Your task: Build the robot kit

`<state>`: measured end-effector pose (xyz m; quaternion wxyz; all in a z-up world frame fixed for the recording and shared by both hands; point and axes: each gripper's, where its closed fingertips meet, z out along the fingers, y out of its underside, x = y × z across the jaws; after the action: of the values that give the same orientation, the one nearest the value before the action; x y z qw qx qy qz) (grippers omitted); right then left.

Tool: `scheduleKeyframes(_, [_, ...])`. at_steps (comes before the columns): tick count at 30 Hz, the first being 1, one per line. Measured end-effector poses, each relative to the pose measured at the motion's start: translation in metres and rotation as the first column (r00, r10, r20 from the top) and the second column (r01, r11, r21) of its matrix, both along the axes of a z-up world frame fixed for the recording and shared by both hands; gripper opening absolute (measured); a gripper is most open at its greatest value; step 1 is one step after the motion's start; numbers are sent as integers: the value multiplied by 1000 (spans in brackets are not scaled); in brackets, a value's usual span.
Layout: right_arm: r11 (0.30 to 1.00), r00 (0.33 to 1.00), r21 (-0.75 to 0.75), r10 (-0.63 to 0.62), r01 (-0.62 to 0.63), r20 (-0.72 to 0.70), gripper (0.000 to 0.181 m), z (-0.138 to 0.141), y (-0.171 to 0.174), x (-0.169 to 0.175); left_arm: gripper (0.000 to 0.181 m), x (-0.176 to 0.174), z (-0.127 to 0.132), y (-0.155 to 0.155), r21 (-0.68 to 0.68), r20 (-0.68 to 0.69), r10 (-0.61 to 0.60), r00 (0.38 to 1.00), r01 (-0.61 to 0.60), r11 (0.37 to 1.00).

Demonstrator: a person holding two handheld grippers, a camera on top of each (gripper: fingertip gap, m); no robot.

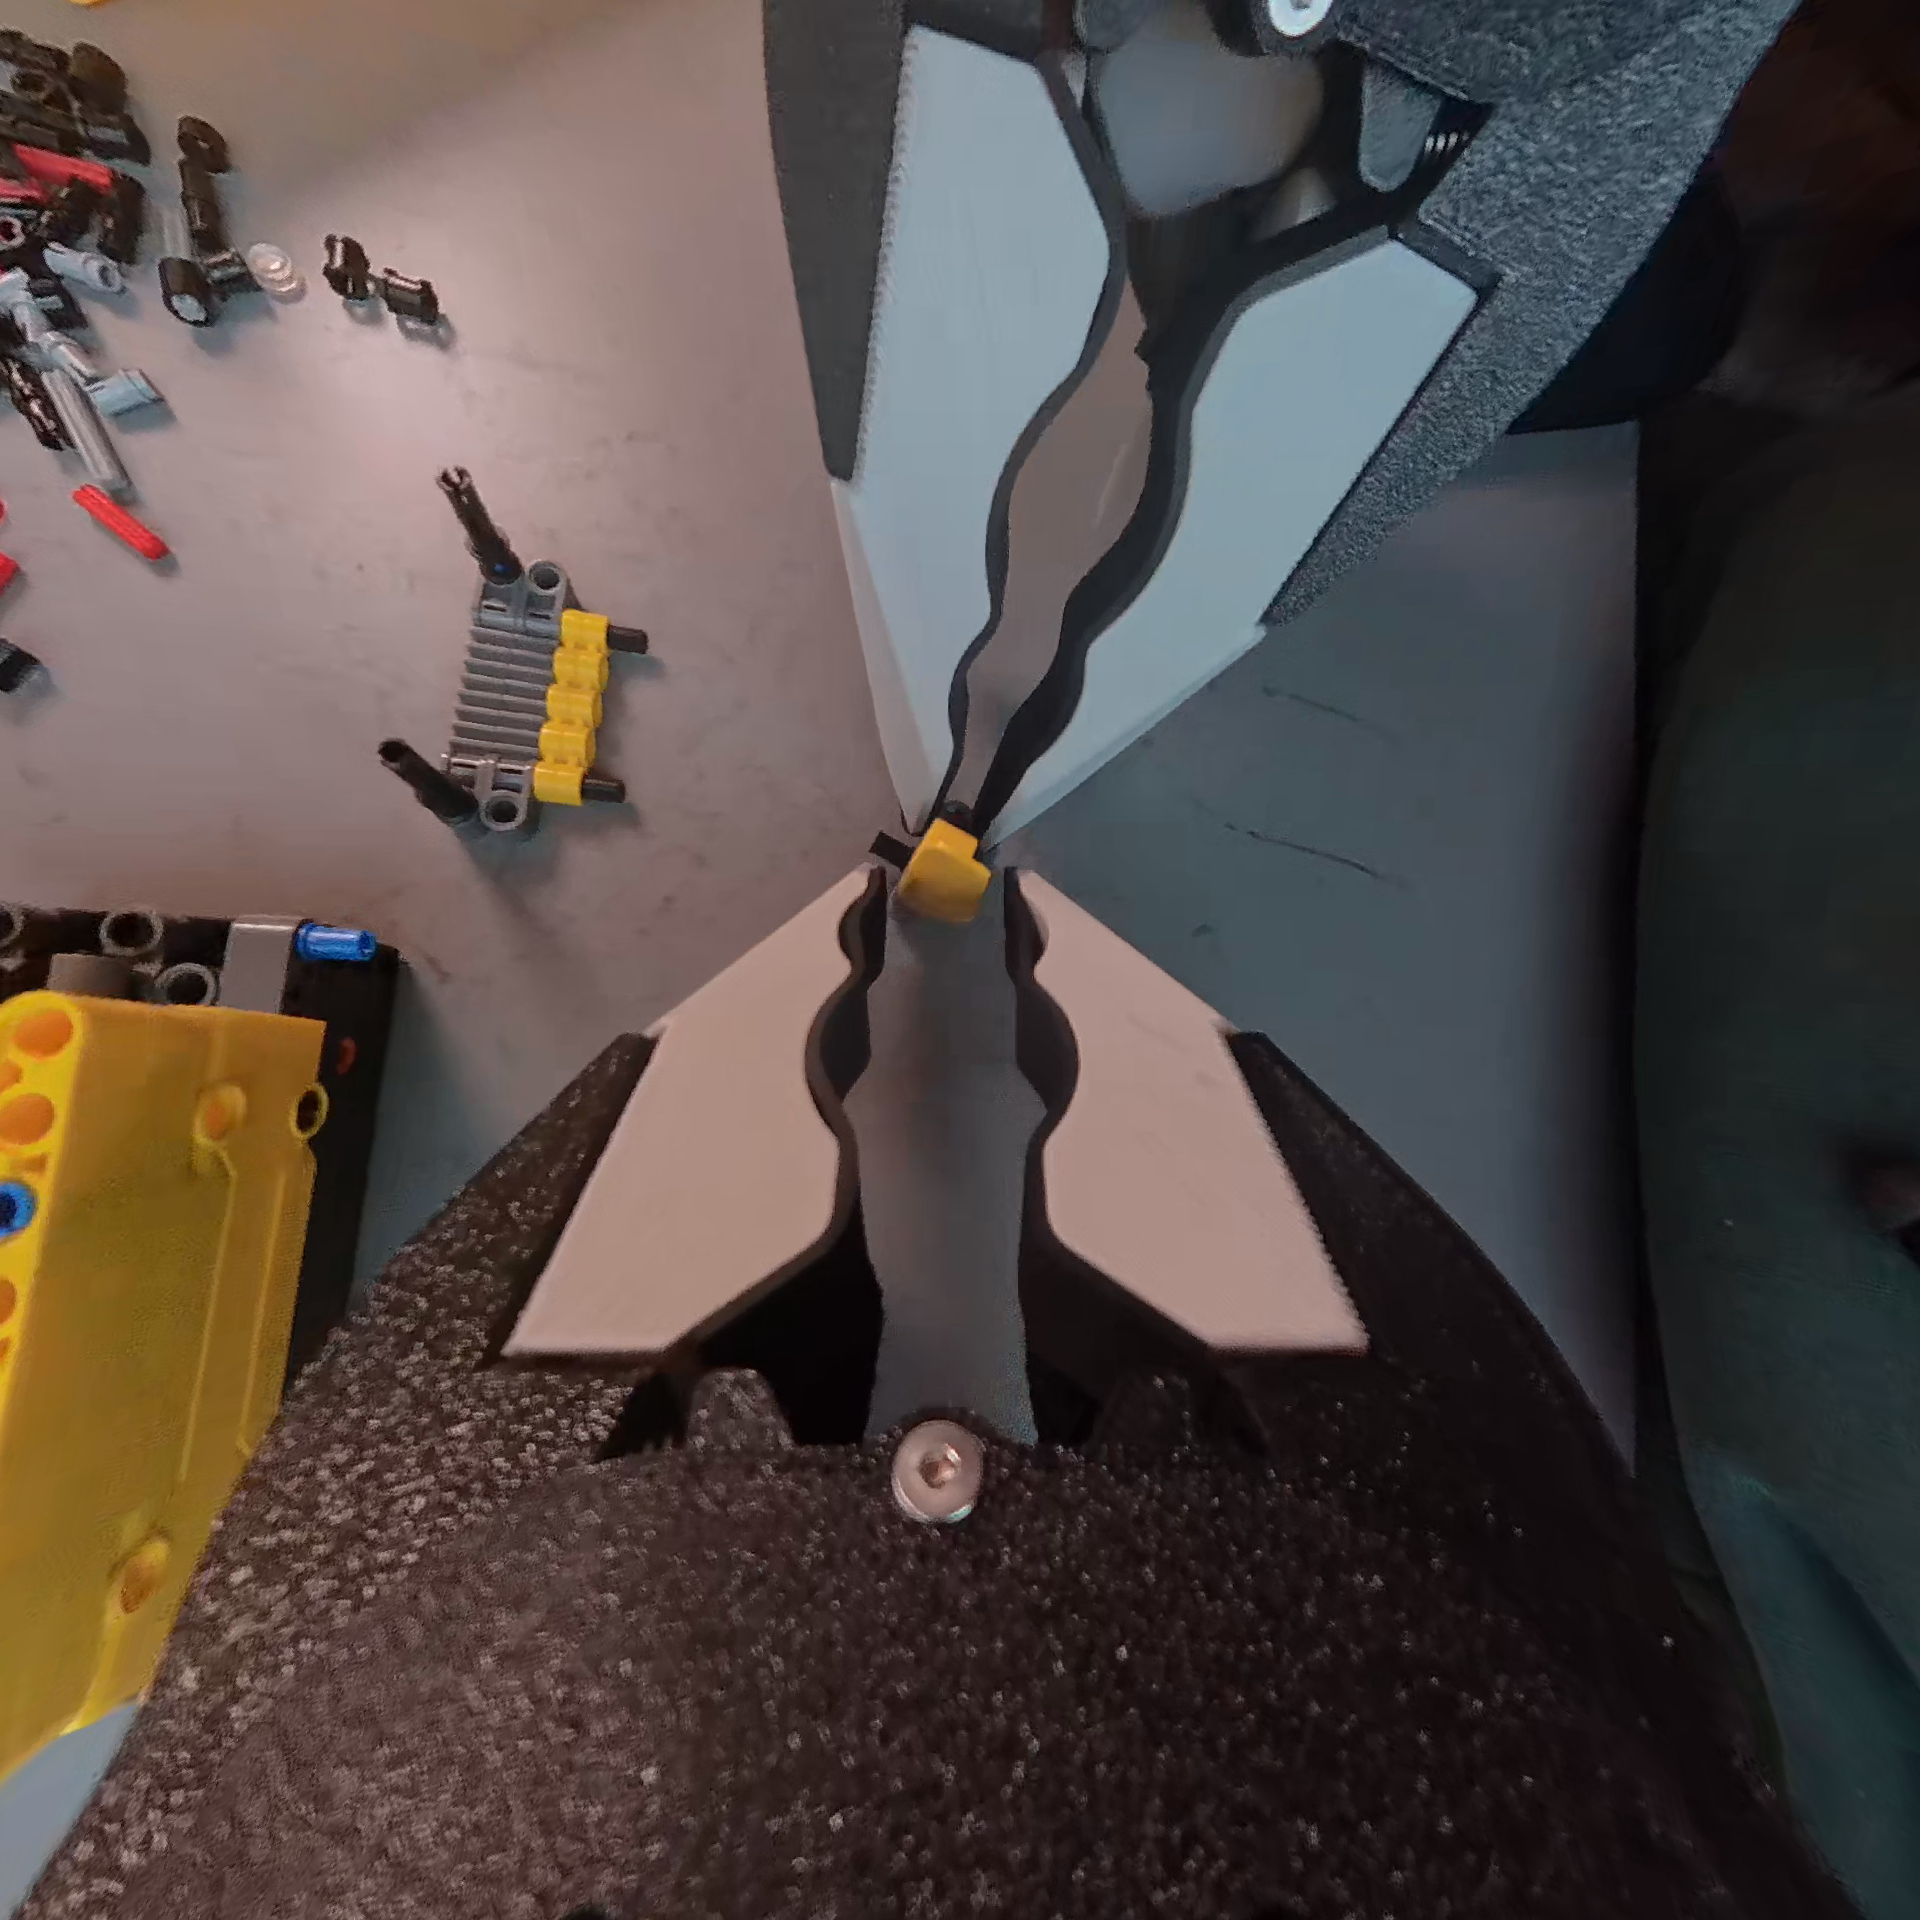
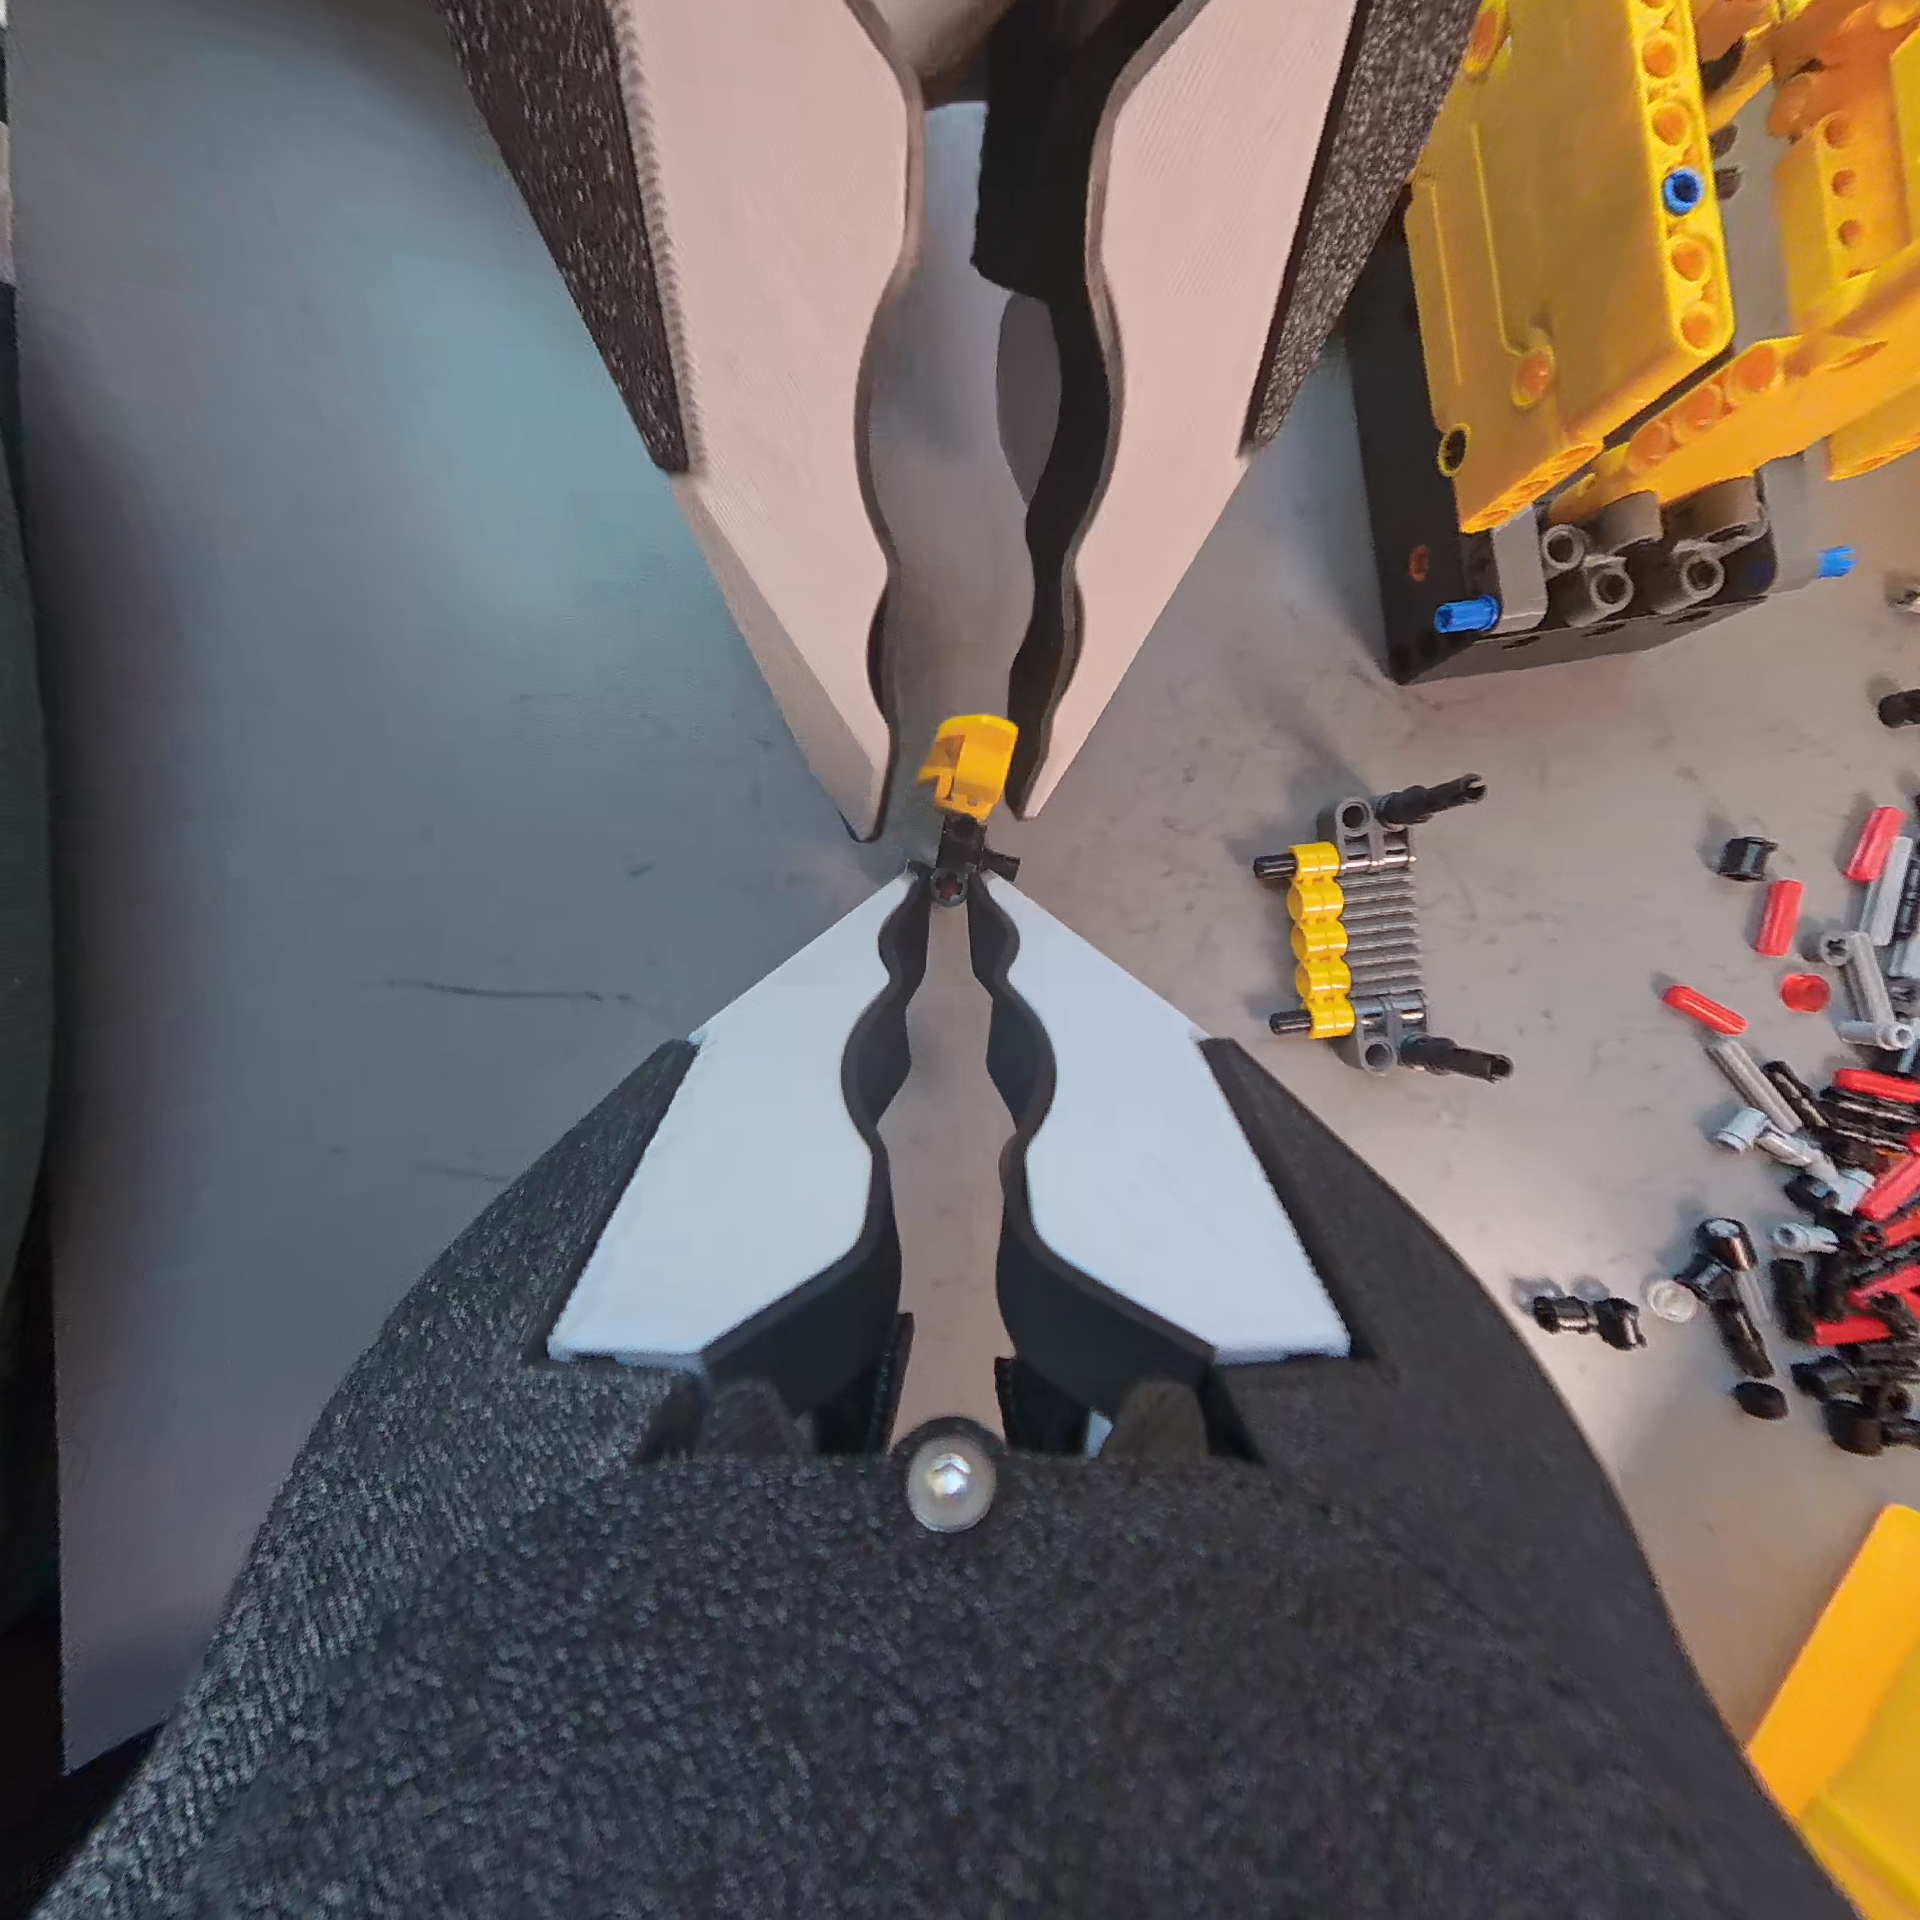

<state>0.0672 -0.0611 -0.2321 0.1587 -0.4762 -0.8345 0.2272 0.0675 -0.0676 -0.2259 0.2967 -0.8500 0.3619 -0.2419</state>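
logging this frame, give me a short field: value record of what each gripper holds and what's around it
left gripper: shut on yellow connector piece
right gripper: shut on small black pin piece
contact: the two pieces meet tip to tip between the grippers, above the table
nearby assembly: grey ribbed part with yellow bushes, lying flat
large model: yellow and black brick build at the table's edge
loose parts: pile of black, red and grey pins
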Motion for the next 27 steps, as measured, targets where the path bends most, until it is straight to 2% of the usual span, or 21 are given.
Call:
scheduleKeyframes(3, [998,999,-59,32,-32,-2,7,0,0,2,26,-3,1,-3,24,37,-42,998,41,999])
scheduleKeyframes(8, [994,995,-47,99,-99,3,7,0,-2,1,29,-3,-1,0,108,2,-82,997,81,991])
scheduleKeyframes(10, [992,993,-39,118,-117,11,7,0,-2,1,22,-2,-4,0,121,-28,-94,995,97,988])
scheduleKeyframes(13, [991,992,-35,127,-126,15,7,0,-2,1,14,0,-7,-1,127,-40,-106,994,110,986])
scheduleKeyframes(27, [995,994,-7,102,-102,-30,7,1,-1,-2,13,-3,-8,-2,136,-57,-67,996,74,988])
